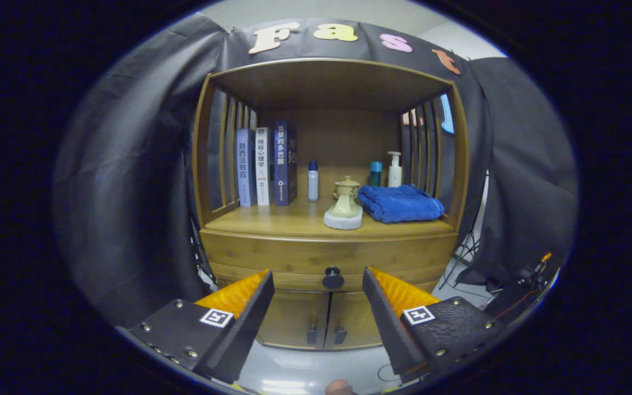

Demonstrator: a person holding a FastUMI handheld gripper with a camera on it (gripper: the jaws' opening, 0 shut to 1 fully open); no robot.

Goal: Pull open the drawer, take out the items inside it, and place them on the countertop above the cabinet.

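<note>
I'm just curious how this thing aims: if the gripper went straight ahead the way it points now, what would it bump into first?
Most likely the dark round knob on the closed drawer: it sits centred between the open gripper's fingers, just ahead. How far off is hard to judge.

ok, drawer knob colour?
Black, round drawer knob, seen clearly in the gripper view, just ahead of the open gripper, between its fingers.

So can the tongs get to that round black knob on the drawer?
Probably yes. The tongs are open, with the drawer knob just ahead, lined up with the gap between the two orange fingers. Nothing sits between them and the knob. The drawer is shut.
</note>
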